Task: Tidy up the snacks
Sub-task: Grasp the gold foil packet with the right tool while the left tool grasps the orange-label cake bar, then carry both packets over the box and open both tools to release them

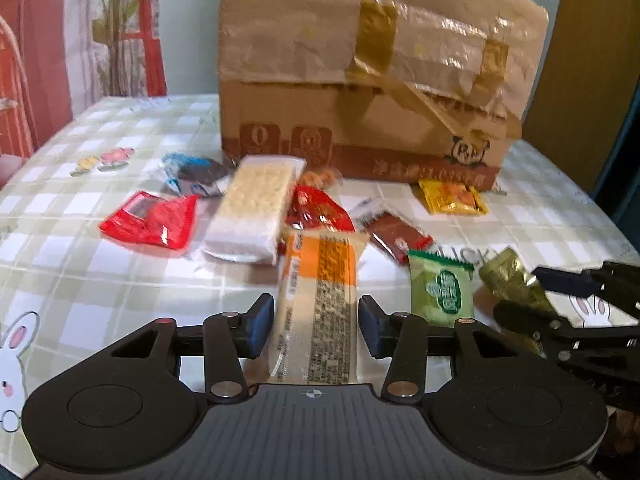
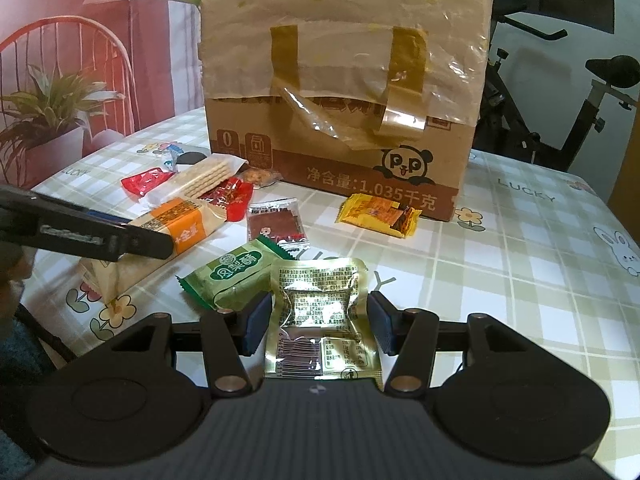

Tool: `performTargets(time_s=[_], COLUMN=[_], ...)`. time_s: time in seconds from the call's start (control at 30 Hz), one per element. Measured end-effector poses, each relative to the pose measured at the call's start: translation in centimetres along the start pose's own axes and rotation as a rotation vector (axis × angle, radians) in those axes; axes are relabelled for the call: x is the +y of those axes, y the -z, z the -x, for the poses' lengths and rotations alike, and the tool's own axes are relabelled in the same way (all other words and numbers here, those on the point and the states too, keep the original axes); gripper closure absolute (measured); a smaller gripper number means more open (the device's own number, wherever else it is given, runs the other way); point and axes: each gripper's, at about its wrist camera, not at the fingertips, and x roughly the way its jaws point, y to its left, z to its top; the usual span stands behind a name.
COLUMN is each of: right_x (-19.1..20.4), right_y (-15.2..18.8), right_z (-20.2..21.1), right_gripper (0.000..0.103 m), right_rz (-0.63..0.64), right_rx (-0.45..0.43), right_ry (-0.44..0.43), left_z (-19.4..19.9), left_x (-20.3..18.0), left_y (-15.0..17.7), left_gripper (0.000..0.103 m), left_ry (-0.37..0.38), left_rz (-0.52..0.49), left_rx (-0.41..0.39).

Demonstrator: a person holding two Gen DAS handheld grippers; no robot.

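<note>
Checked green-and-white tablecloth [image 2: 500,264] with rabbits and flowers covers the table, and a taped cardboard box [image 2: 340,92] with a panda print stands at the upper centre of both views.

Scattered before the box, from left to right in the left wrist view: a red packet [image 1: 150,220], a blue-and-black wrapper [image 1: 196,174], a long pack of pale crackers [image 1: 254,210], another red packet [image 1: 320,210], a brown-red sachet [image 1: 394,232], and a yellow packet [image 1: 452,196] touching the box's foot.

At lower centre of that view the left gripper [image 1: 314,326] stands open, its blue pads on either side of an orange-and-cream biscuit pack [image 1: 320,304] that runs lengthwise between them; whether the pads touch the pack cannot be told. Just right of it lies a green packet [image 1: 440,288].

In the right wrist view the right gripper [image 2: 318,326] is likewise open at lower centre, with a gold foil packet [image 2: 320,316] lying printed side up between its fingers, small gaps showing at each pad. The green packet [image 2: 236,276] sits just left, its edge under the foil one.
</note>
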Motion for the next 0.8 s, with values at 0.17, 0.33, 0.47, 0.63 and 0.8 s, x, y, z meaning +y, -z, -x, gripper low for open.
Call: performTargets(time_s=[0.17, 0.33, 0.47, 0.63, 0.8], right_x=[-0.2, -0.3, -0.7, -1.7, -3.1], right_y=[0.0, -0.3, -1.1, -4.1, -9.5], right_z=[0.2, 0.9, 1.6, 2.7, 4.5], right_gripper=[0.048, 0.048, 0.048, 0.048, 0.048], right_rz=[-0.003, -0.005, -0.010, 0.000, 0.027], right_rx=[-0.010, -0.047, -0.088, -0.189, -0.337], right_ry=[0.007, 0.018, 0.035, 0.049, 0.054], left_z=[1.0, 3.4, 5.0, 7.2, 8.4], left_x=[0.8, 1.0, 0.7, 0.3, -0.3], left_y=[0.3, -0.3, -1.8, -5.6, -10.7], left_gripper=[0.064, 0.064, 0.064, 0.064, 0.064], left_ry=[0.027, 0.052, 0.059, 0.060, 0.076], left_rz=[0.037, 0.047, 0.030, 0.001, -0.039], left_rx=[-0.028, -0.125, -0.189, -0.296, -0.397])
